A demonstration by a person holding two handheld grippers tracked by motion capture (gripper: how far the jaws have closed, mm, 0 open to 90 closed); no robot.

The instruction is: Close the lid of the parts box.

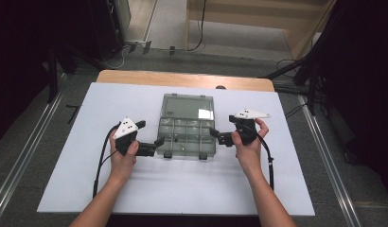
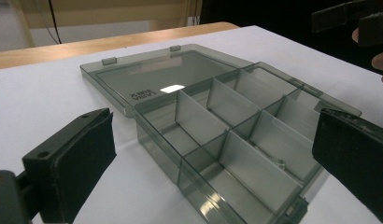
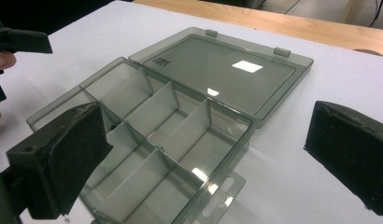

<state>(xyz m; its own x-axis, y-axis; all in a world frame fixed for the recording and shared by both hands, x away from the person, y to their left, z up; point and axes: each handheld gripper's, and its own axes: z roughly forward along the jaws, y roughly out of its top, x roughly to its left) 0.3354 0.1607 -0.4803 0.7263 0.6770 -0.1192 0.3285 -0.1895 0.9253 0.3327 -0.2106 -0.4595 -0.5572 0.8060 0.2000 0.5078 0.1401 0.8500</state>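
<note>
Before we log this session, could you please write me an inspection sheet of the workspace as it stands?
Surface: white sheet over a wooden table.
Job's things: smoky clear organiser box in the middle, lid folded flat away from the person; compartments look empty.
Clutter: nothing seen.
Grippers: left gripper at the box's left edge, jaws open; right gripper at its right edge, jaws open; whether either touches the box can't be told.
Cables: one black cable trails from the left gripper, another from the right.
Surroundings: grey floor, metal rails, dark stands.
</note>
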